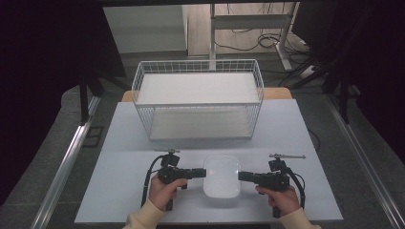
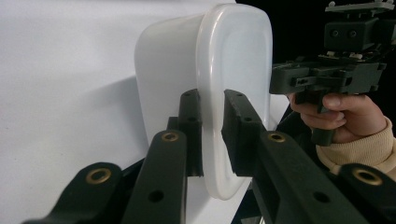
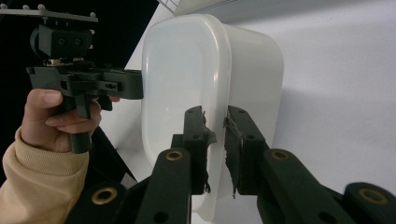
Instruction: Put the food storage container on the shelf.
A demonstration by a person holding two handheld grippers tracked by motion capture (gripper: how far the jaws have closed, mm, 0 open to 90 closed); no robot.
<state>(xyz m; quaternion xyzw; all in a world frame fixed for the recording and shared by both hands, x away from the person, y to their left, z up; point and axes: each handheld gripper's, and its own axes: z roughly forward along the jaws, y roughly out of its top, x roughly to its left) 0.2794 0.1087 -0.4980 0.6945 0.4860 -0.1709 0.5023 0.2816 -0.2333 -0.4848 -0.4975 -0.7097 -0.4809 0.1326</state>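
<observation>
The left gripper point(image 1: 203, 173) is being held in the left hand point(image 1: 165, 188) and the right gripper point(image 1: 240, 176) in the right hand point(image 1: 282, 196), jaws pointing inward toward each other, nearly closed, near the table's near edge.

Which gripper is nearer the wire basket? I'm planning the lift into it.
Left, only slightly. The left gripper holds the container's left rim, the right gripper its right rim, both short of the wire basket.

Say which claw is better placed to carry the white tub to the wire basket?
Neither alone, probably: left claw and right claw each pinch an opposite rim of the white tub, symmetric to the wire basket straight ahead. A two-handed lift looks best.
</observation>
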